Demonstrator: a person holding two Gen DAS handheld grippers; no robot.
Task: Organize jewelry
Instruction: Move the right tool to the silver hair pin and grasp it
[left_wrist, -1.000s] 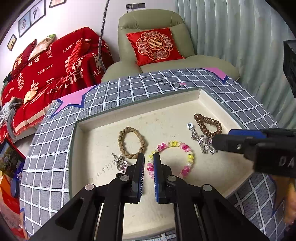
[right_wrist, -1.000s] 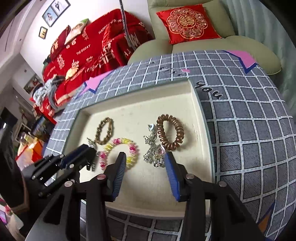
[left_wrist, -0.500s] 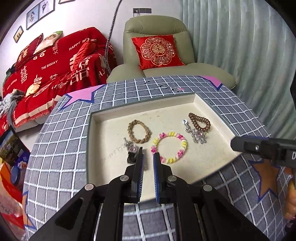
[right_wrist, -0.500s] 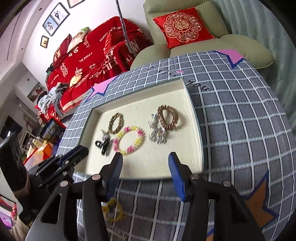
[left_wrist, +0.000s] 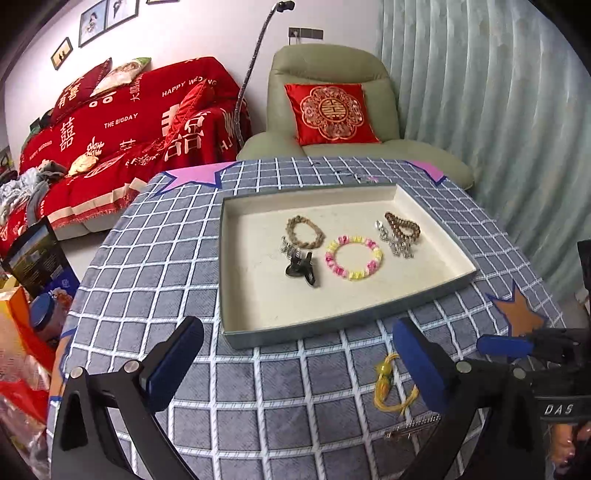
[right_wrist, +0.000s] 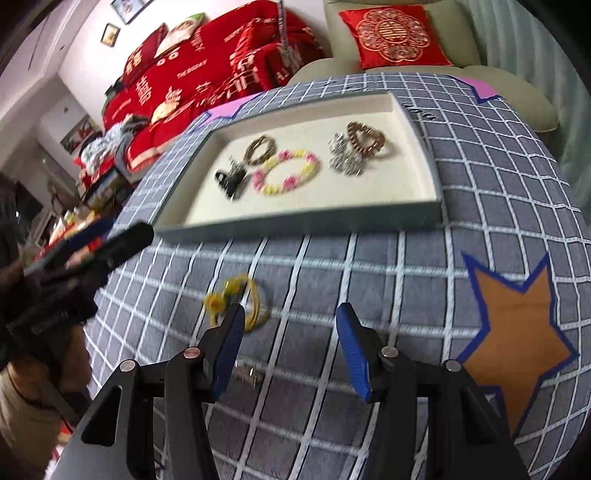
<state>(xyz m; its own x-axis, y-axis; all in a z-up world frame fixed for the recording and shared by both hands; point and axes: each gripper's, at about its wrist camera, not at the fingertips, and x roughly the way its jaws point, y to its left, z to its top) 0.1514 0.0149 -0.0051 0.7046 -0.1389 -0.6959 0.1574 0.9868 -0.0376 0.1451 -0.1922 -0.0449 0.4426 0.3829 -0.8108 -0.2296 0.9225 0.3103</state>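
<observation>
A shallow cream tray (left_wrist: 369, 325) (right_wrist: 295, 223) on the checked tablecloth holds a black hair claw (left_wrist: 301, 267) (right_wrist: 229, 179), a braided tan bracelet (left_wrist: 304, 230), a pink-yellow bead bracelet (left_wrist: 352, 257) (right_wrist: 286, 171), a brown coil hair tie (left_wrist: 402, 225) (right_wrist: 365, 138) and silver pieces (left_wrist: 399, 245). A yellow cord bracelet (left_wrist: 388, 384) (right_wrist: 240, 295) and a small metal clip (left_wrist: 413, 426) (right_wrist: 245, 374) lie on the cloth in front of the tray. My left gripper (left_wrist: 295, 362) is open and empty, back from the tray. My right gripper (right_wrist: 290, 332) is open and empty, beside the yellow bracelet.
A green armchair with a red cushion (left_wrist: 330, 109) stands behind the table. A red-covered sofa (left_wrist: 122, 129) is at the left and a curtain (left_wrist: 498, 110) at the right. Bags and boxes (left_wrist: 33, 266) sit past the table's left edge.
My left gripper has let go of the black hair claw in the tray, opened wide and pulled back. My right gripper has also drawn back over the cloth near the yellow bracelet.
</observation>
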